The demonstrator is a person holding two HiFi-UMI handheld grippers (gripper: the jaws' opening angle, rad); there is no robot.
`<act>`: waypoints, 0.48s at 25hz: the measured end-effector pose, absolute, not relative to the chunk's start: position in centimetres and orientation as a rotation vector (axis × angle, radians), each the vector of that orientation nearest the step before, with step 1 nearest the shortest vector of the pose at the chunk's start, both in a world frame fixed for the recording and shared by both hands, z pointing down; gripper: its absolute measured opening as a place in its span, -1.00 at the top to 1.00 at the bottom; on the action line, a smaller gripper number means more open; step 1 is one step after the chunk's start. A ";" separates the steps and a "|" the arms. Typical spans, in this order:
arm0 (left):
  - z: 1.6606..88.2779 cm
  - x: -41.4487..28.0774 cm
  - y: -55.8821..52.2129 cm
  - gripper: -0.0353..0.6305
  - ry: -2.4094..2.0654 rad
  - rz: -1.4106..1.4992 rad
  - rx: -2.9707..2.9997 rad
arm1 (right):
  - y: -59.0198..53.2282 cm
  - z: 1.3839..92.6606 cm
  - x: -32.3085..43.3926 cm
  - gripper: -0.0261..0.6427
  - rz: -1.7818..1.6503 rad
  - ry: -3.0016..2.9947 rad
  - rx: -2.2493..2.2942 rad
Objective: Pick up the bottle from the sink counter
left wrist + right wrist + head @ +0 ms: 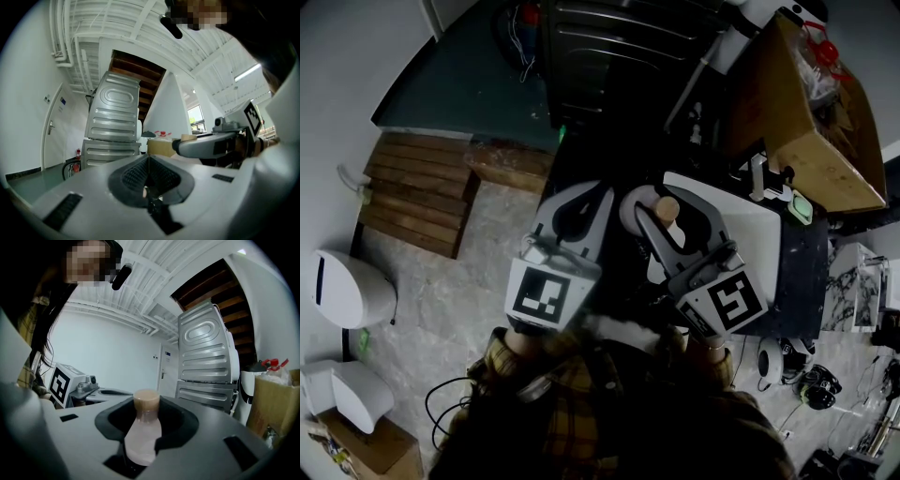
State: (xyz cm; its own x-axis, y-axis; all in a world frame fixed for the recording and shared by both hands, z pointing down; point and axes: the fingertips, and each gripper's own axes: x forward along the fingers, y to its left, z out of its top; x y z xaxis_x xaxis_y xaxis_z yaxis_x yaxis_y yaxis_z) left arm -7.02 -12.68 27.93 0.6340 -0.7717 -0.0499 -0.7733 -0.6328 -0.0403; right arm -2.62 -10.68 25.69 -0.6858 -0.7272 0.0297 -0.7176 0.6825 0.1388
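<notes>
Head view: left tongs and right tongs are side by side by the worktop, with the bottle in the right pair. Left gripper view: jaws closed together, empty. Right gripper view: jaws clamp the bottle's body.

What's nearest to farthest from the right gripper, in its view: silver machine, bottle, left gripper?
1. bottle, held in the right gripper, centre.
2. left gripper, beside it, left.
3. silver machine, behind, right.

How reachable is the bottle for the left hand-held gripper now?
Probably not: the right hand-held gripper is clamped on the bottle, covering its sides, and the left hand-held gripper is shut.
</notes>
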 end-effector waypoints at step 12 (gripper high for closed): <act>28.8 -7.0 -13.9 0.82 1.318 0.011 -2.808 | -12.3 26.4 -2.7 0.50 -0.140 -2.794 1.198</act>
